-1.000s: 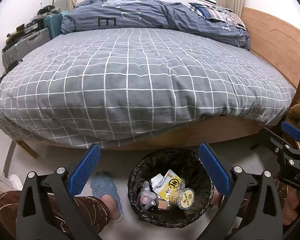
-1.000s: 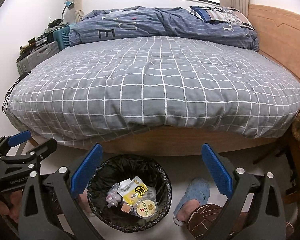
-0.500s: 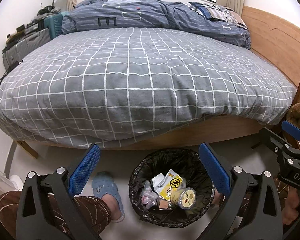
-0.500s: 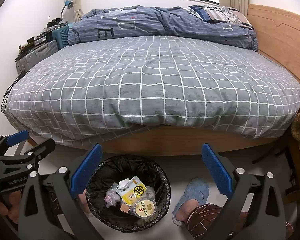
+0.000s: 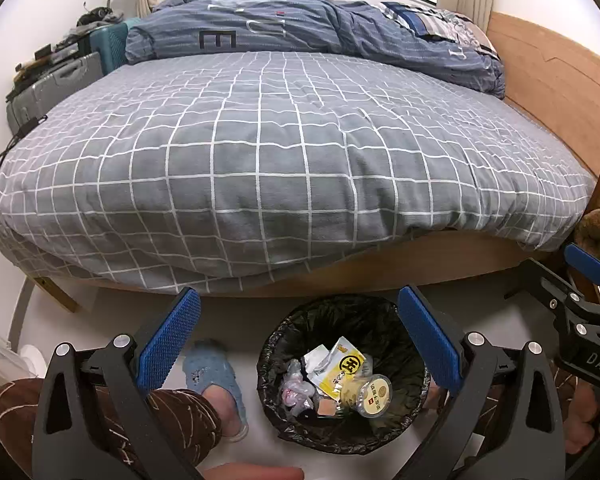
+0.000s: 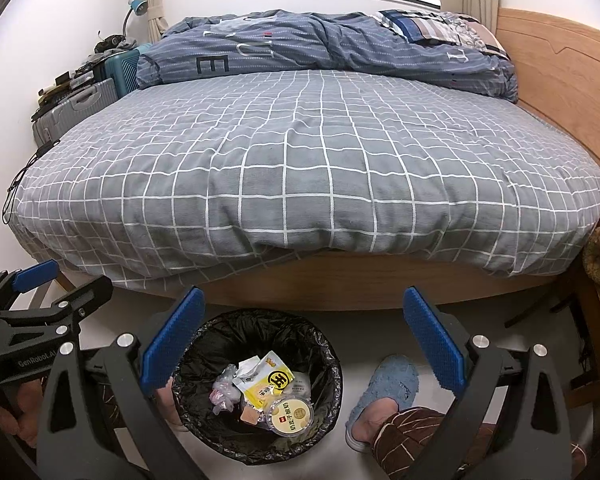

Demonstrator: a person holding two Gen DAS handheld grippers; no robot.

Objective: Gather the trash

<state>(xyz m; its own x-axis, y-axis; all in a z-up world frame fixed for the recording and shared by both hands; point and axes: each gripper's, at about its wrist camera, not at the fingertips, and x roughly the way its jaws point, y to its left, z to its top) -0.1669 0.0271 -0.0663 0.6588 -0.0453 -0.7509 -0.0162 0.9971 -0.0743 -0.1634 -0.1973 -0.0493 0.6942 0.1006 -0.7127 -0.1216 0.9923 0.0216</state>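
Note:
A round bin with a black liner [image 5: 284,336] [image 6: 324,364] stands on the floor in front of the bed. Inside lie a yellow snack packet [image 5: 342,372] [image 6: 270,380], a round lidded cup [image 5: 374,394] [image 6: 292,416], a crumpled clear wrapper [image 5: 296,392] [image 6: 224,394] and other scraps. My left gripper [image 5: 298,336] is open and empty above the bin. My right gripper [image 6: 300,330] is open and empty, just right of the bin. Each gripper shows at the edge of the other's view, the right one [image 5: 580,320] and the left one [image 6: 32,312].
A large bed with a grey checked cover [image 5: 280,152] [image 6: 312,168] and a blue duvet [image 5: 320,28] fills the view; its wooden frame [image 6: 340,284] is right behind the bin. My feet in blue slippers [image 5: 214,376] [image 6: 384,388] flank the bin. Suitcases [image 5: 56,80] stand at the far left.
Both grippers have tilted slightly, so the bin sits a little lower in view. Both stay open and empty. The bin's contents have not moved.

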